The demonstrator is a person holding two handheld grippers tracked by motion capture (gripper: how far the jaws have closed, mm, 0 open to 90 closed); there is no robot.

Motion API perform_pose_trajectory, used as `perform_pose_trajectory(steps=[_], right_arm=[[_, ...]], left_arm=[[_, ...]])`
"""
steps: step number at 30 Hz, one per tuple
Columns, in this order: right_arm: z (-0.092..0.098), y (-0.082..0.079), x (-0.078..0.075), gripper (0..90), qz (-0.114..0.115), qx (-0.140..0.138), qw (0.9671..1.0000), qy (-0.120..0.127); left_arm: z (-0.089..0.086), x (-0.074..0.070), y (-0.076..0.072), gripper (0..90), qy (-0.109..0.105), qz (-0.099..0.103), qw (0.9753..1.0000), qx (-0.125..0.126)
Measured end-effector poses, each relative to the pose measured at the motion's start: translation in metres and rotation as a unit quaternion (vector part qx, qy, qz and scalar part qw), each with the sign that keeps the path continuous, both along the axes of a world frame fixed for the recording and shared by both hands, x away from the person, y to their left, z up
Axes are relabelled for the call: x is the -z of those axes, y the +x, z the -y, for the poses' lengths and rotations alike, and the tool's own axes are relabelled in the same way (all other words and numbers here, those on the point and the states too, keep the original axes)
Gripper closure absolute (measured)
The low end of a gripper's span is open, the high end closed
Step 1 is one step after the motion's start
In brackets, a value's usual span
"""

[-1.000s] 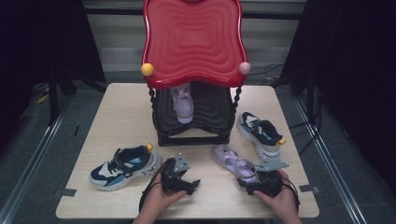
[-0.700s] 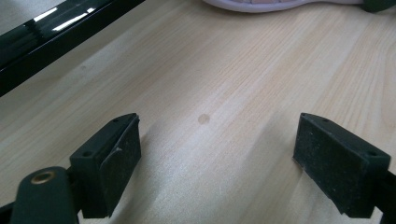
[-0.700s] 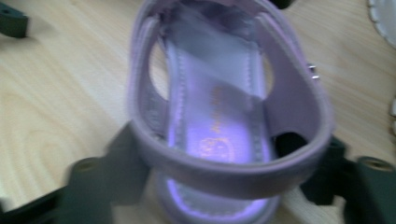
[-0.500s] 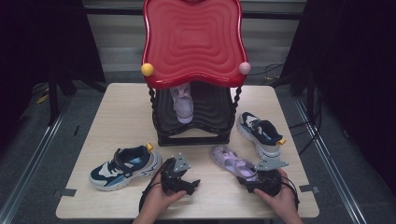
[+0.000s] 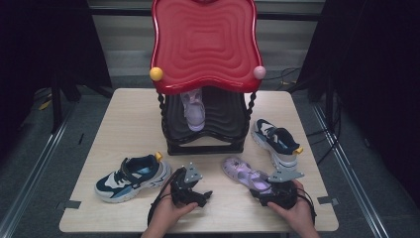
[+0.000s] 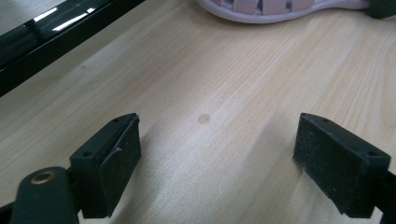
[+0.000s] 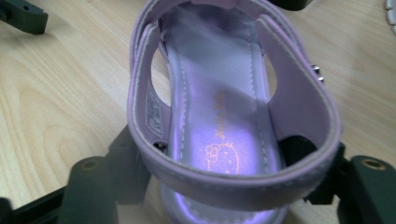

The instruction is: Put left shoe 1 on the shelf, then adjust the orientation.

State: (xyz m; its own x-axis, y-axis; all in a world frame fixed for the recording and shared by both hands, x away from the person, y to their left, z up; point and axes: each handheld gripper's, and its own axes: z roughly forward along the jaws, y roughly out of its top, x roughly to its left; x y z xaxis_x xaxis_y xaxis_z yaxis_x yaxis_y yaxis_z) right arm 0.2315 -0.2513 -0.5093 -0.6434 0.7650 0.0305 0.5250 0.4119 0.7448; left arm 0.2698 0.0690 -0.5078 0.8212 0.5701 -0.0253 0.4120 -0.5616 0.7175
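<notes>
Two purple sandals [image 5: 246,174], two sneakers [image 5: 131,177]; right gripper [image 5: 270,192] apparently straddles one heel, left gripper [image 6: 219,154] gapes.

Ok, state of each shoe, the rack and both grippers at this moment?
Purple sandal: on the table, heel between the right gripper's jaws.
Second purple sandal: on the rack's shelf.
Left sneaker: on the table, untouched.
Right sneaker: on the table, untouched.
Left gripper: open, empty.
Right gripper: around the heel.
</notes>
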Motion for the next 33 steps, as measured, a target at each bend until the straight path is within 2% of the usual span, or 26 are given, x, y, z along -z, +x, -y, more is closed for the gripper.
perform_pose_trajectory(steps=[4, 12, 13, 21, 25, 33], right_arm=[[0.000, -0.001, 0.000, 36.3, 0.001, 0.004, 1.0000, 0.001], [0.000, -0.002, -0.001, 37.0, 0.000, 0.010, 0.9999, 0.006], [0.001, -0.001, -0.001, 37.0, -0.003, 0.015, 0.9998, 0.013], [0.002, -0.004, -0.002, 37.2, 0.003, 0.024, 0.9996, 0.015], [0.003, -0.007, -0.007, 37.3, 0.007, 0.022, 0.9995, 0.020], [0.003, -0.017, -0.026, 37.3, 0.030, 0.018, 0.9990, 0.029]], left_arm=[[0.000, 0.000, 0.000, 14.3, 0.000, 0.000, 1.0000, 0.000], [0.000, 0.000, 0.000, 14.3, 0.000, 0.000, 1.0000, 0.000], [0.000, 0.000, 0.000, 14.3, 0.000, 0.000, 1.0000, 0.001], [0.000, 0.000, 0.000, 14.3, -0.001, 0.000, 1.0000, 0.000], [0.000, 0.000, 0.000, 14.3, 0.000, 0.000, 1.0000, 0.001], [0.000, 0.000, 0.000, 14.3, 0.000, 0.000, 1.0000, 0.001]])
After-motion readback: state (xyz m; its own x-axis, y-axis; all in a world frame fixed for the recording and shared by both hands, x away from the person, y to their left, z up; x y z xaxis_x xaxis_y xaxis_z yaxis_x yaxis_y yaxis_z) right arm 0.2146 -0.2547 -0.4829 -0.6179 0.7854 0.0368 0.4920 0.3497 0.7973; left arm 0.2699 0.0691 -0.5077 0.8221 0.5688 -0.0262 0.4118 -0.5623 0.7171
